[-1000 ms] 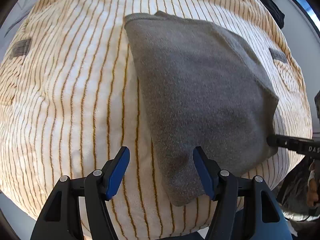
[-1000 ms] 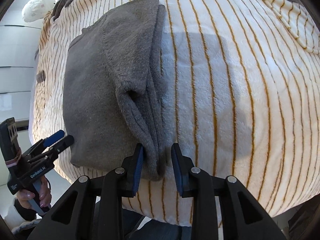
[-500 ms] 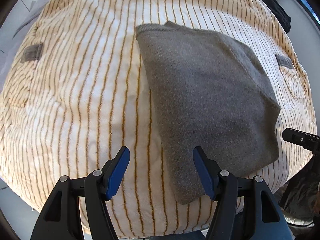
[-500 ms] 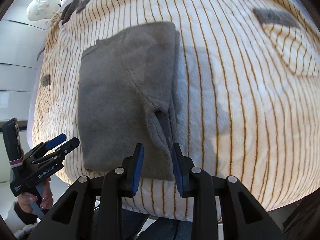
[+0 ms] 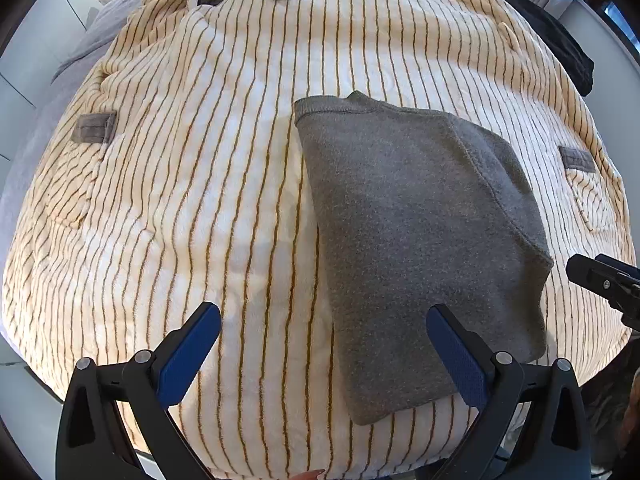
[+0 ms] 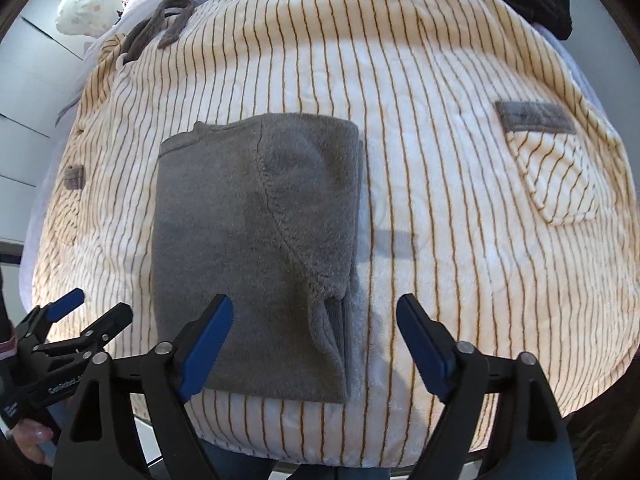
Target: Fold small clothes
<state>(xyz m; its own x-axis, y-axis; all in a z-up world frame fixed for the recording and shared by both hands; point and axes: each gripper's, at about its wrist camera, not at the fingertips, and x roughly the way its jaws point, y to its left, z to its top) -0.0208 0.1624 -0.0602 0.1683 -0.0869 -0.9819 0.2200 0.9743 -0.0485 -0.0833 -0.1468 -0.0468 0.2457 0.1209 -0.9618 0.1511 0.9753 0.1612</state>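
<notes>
Right wrist: folded grey garment [image 6: 256, 248] under right hand-held gripper [image 6: 316, 344], spread wide.

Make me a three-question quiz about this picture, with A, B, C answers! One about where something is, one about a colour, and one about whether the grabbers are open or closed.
1. Where does the folded grey garment lie?
A. On the striped fleece robe
B. On a bare wooden floor
C. Inside a basket

2. What colour are the pads on the gripper fingers?
A. Red
B. Blue
C. Green

3. How is the right gripper?
A. Shut on the garment
B. Shut on nothing
C. Open, holding nothing

Answers:
1. A, the grey cloth rests flat on the cream robe with brown stripes.
2. B, each finger carries a blue pad.
3. C, its fingers stand wide apart with no cloth clamped between them; the left gripper is open too.
</notes>
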